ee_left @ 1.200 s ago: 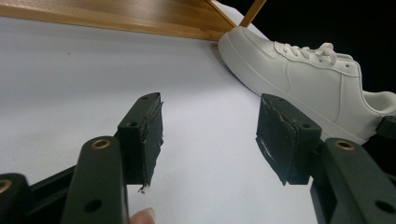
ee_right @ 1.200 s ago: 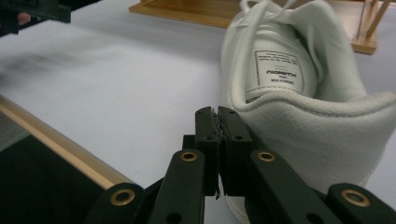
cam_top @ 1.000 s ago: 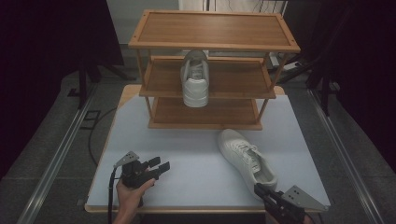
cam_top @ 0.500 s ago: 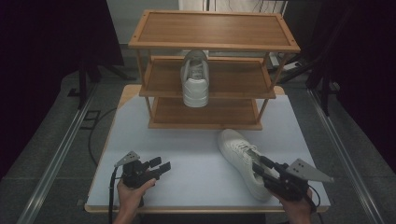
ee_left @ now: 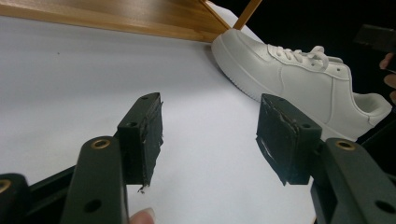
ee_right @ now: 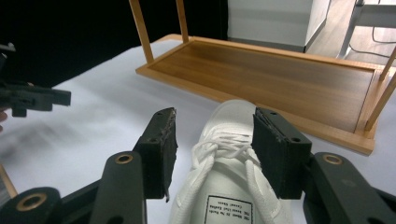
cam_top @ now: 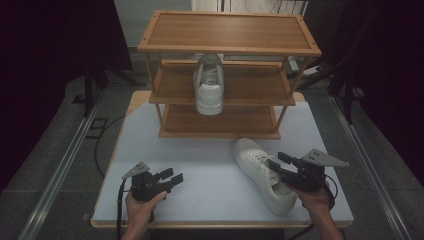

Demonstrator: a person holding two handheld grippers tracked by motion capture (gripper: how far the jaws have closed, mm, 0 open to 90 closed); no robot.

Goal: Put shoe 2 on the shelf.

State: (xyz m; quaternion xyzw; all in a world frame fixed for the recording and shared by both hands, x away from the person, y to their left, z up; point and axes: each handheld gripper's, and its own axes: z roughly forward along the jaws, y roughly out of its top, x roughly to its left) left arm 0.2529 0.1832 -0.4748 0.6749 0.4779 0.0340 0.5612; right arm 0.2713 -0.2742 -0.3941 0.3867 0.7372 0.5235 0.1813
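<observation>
White shoe [cam_top: 262, 173] lies on the near right part of the white table [cam_top: 200, 165], just in front of the wooden rack [cam_top: 227, 75]. Its toe points far and a bit left, toward the rack's bottom shelf, and its heel is near the table's front edge.

Right gripper [cam_top: 276, 161] is held over the shoe's heel end by the person's right hand [cam_top: 312, 196]. Its jaws have just been opening, and now they stand wide apart. In the right gripper view [ee_right: 212, 151] the laces and the tongue with its label sit between the two black jaws. The pads do not seem to press on the shoe, though the view there is tight, so this is hard to be sure of.

Left gripper [cam_top: 174, 177] is at the near left of the table, well apart from the shoe, held by the left hand [cam_top: 142, 202]. Its jaws are spread too, with nothing between them but bare table.

Second white shoe [cam_top: 209, 86] stands on the rack's middle shelf, with its heel end hanging over the near edge.
</observation>
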